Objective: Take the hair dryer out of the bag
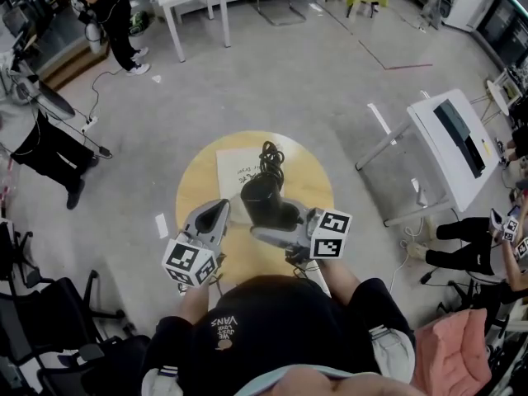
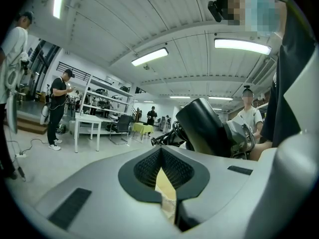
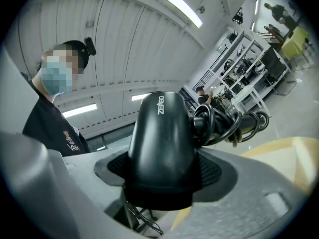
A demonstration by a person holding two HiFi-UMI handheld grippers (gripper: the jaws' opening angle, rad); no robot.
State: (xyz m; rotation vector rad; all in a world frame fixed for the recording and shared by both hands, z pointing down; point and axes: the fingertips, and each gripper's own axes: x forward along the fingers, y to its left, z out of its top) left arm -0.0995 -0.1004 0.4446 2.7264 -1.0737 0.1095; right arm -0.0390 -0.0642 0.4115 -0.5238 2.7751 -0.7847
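The right gripper is clamped on the barrel of the black hair dryer, held over the round wooden surface. The dryer blocks most of that gripper's view, its coiled cord bunched behind it. The left gripper, jaws together, is just beside the dryer. Only the head view shows a white sheet lying on the surface. Only the left gripper view shows shelving racks.

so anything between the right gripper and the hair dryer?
Nothing visible. The right gripper has its jaws closed on the hair dryer by its black body. The cord is bundled at the far end, and the dryer is above the round table.
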